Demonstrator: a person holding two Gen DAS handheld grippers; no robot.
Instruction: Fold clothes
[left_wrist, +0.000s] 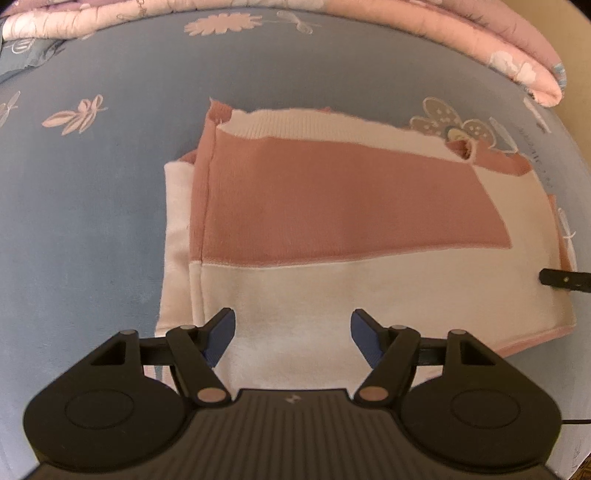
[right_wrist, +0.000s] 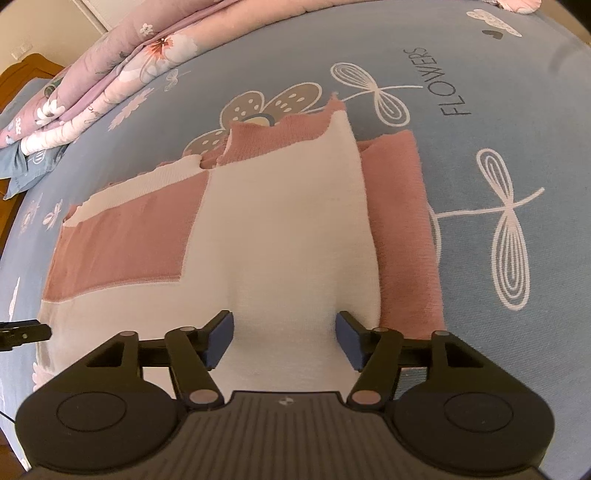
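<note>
The pink-and-cream knitted sweater (left_wrist: 332, 229) is lying partly folded on the blue bed sheet with printed flowers and dragonflies (left_wrist: 92, 206), its ribbed cream hem along the far side and a pink sleeve (right_wrist: 402, 229) sitting tucked along its right edge. The left tongs (left_wrist: 293, 338) are hanging wide over the cream near edge with nothing between the jaws. The right tongs (right_wrist: 284, 338) are likewise standing wide over the cream panel, pads clear of the cloth, so neither is holding anything.

Judging from this, a fold is sitting finished and the next one, probably bringing the near edge up toward the hem, is waiting to begin. Doing it well is calling for both tongs to be pinching the near edge through all layers, one near each corner, so the tucked sleeve is travelling with the body rather than slipping out. Lifting evenly and laying the edge square against the ribbed hem is keeping the bundle tidy. A folded floral pink quilt (right_wrist: 110, 74) is lying well apart at the head of the bed.
</note>
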